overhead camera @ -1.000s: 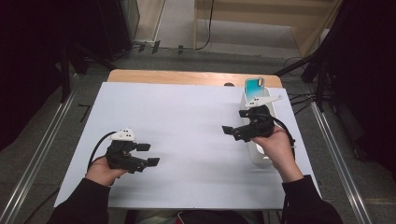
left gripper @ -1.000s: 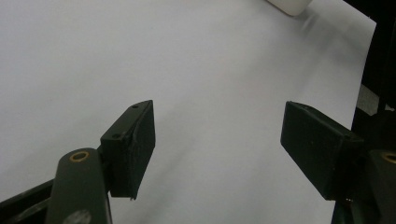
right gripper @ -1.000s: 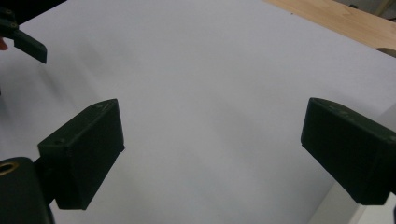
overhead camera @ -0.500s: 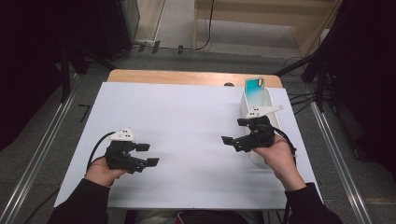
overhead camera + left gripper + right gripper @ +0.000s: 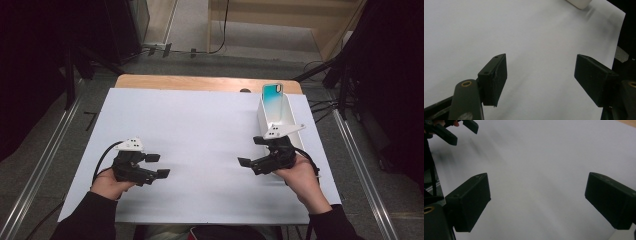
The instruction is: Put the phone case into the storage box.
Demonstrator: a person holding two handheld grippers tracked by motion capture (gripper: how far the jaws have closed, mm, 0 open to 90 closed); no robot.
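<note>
In the high view, my left gripper (image 5: 158, 165) rests at the front left of the white sheet (image 5: 200, 130), open with nothing between its fingers. My right gripper (image 5: 250, 151) is held at the front right, also open and empty, pointing left across the table. Just behind it stands a white holder (image 5: 278, 120) with a teal phone (image 5: 272, 93) upright at its far end. The left gripper view has my left gripper (image 5: 541, 72) over bare sheet, with a corner of the white holder (image 5: 579, 2) at the top. In the right gripper view my right gripper (image 5: 539, 195) is wide over the sheet.
A strip of wooden table edge (image 5: 200, 82) runs along the far side of the sheet. Metal rails (image 5: 45, 165) flank the table on both sides. The left gripper (image 5: 456, 131) appears far off, top left in the right gripper view.
My right gripper has drawn back from the white holder toward the table's front edge and sunk a little. The left gripper has stayed where it was.
</note>
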